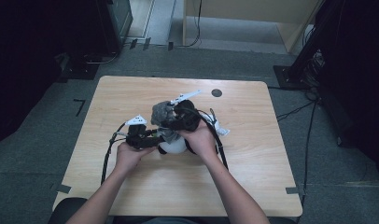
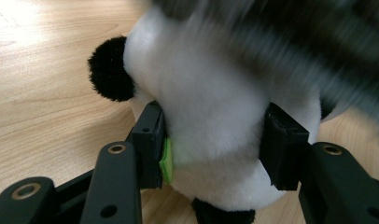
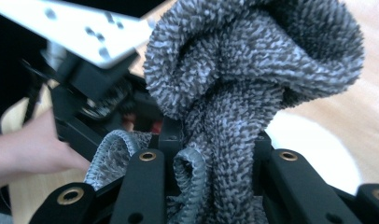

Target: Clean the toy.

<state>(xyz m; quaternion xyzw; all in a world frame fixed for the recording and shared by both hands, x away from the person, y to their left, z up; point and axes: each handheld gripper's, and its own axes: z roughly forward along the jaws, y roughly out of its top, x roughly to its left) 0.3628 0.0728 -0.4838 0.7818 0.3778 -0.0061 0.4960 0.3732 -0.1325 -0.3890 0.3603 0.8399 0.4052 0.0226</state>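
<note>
- High view first: at the left of the wooden table [image 1: 131,196] we see the left hand [image 1: 128,156] holding the left gripper [image 1: 152,140], whose jaws point right into a white plush toy [image 1: 172,145] lying at the middle of the table.
- From above, that toy is little more than a white lump; its shape and the grip on it are too small for us to read there.
- Left gripper view gives us what the high view hides: the two black jaws stand clamped on the toy's white body, one on each side, and a green pad [image 2: 166,158] on the left jaw presses into the fur.
- We also see there a black fuzzy ear or paw [image 2: 109,70] at the toy's upper left, and a blurred grey cloth [image 2: 313,42] across the top.
- Further right in the high view, the right hand [image 1: 201,140] holds the right gripper [image 1: 171,122] just above the toy, with the grey cloth bunched at its tip.
- Right gripper view shows us the cloth's looped grey weave close up: the jaws are closed on its gathered folds, which rise in a bulging bundle, with the white toy beneath at the right.
</note>
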